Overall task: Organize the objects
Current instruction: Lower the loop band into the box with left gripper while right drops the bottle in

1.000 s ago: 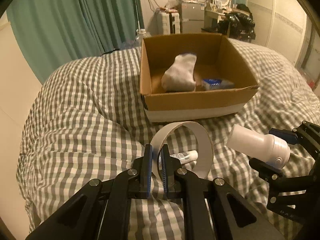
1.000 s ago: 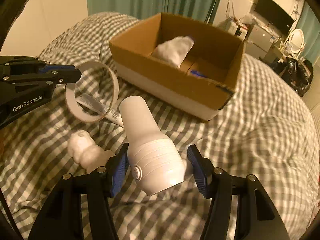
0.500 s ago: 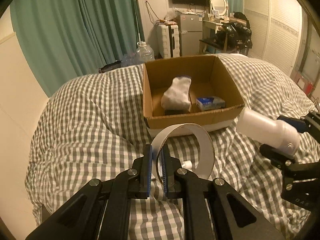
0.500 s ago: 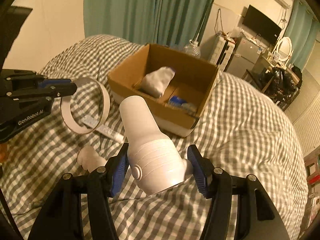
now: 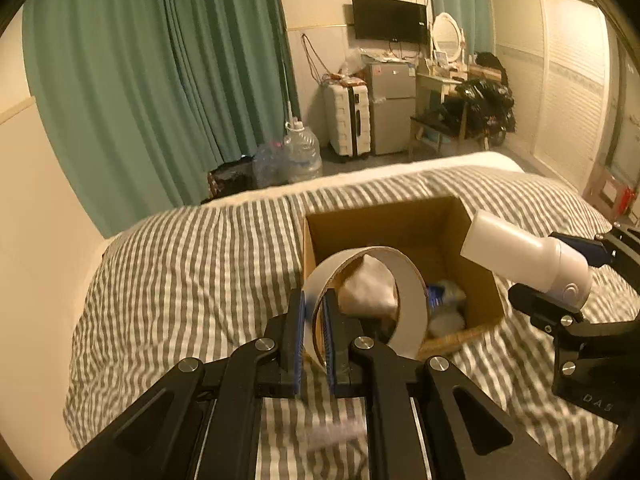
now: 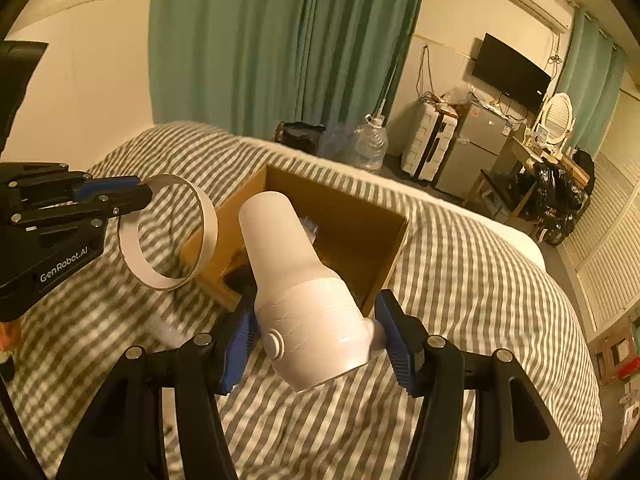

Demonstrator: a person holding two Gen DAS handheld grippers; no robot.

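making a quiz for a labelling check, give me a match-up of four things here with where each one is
Things:
1. ring
2. white bottle
3. sock
4. box

Places:
a. lying inside the box
b. clamped by its wall in the left gripper
c. resting on the striped bed
d. held by its wide end in the right gripper

Pairs: 1-b, 2-d, 3-a, 4-c

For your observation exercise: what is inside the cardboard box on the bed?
Inside the cardboard box, a crumpled white cloth and a small blue-and-white packet show. The held cardboard ring covers part of the floor; the near wall hides the rest.
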